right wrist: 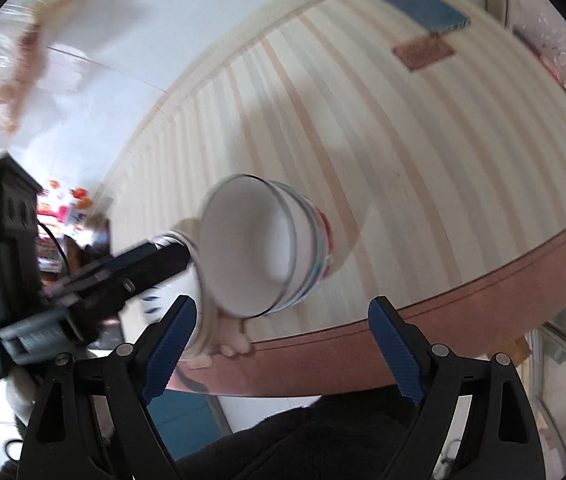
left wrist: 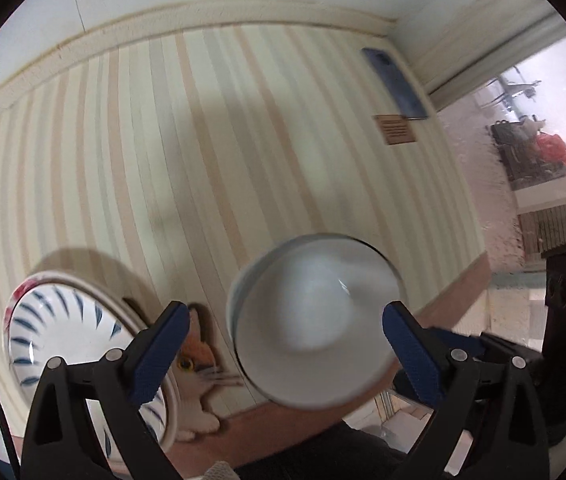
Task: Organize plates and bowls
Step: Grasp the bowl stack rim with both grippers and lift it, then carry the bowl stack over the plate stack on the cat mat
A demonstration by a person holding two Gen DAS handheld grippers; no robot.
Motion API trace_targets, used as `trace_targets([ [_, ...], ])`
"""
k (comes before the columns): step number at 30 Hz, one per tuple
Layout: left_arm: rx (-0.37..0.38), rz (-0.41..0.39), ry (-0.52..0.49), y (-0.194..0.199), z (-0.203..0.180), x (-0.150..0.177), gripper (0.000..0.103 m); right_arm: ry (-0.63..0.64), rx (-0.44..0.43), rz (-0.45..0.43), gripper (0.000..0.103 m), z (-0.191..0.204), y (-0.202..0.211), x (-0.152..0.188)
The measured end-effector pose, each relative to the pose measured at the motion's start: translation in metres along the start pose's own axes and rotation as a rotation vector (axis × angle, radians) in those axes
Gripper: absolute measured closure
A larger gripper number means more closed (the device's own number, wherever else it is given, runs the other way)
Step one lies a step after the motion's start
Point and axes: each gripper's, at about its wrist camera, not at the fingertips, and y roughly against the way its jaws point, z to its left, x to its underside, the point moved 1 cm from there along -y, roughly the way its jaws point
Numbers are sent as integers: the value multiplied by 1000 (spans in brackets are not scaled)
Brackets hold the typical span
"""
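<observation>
Left gripper [left wrist: 283, 336]: jaws spread wide; nothing gripped; white bowl [left wrist: 315, 324] seen between the pads
Right gripper [right wrist: 283, 340]: jaws wide; nothing held
White bowl: near the striped table's [right wrist: 423, 160] front edge
Patterned plate [left wrist: 63, 336]: beside the bowl, same edge; a cat figure [left wrist: 199, 360] seen between them

Left tool [left wrist: 283, 344] jaws wide apart, right tool [right wrist: 283, 344] likewise, both angled downward

On the table [left wrist: 243, 140], the bowl [left wrist: 315, 320] sits near the front edge, the plate [left wrist: 63, 328] to its left, a cat figure [left wrist: 199, 364] between them, partly behind the plate. A phone [left wrist: 397, 80] and a card [left wrist: 395, 129] lie just beside each other toward the far right corner. Bowl appears apart from plate; blur limits certainty.
</observation>
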Motion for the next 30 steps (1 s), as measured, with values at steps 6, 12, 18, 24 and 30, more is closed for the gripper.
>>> trace_targets([
  [6, -7, 79, 36, -34, 15, -16, 4, -46, -57, 103, 13, -19, -56, -19],
  [12, 9, 177, 37, -64, 19, -22, 4, -68, -89, 150, 13, -29, -91, -25],
  [18, 80, 217, 56, -76, 22, -20, 16, -88, -103, 172, 20, -35, -112, -28],
  [24, 192, 209, 124, -74, 31, -11, 32, -118, -154, 175, 33, -41, -120, -36],
  [30, 163, 166, 152, -65, 33, -7, 33, -110, -178, 156, 40, -34, -124, -42],
])
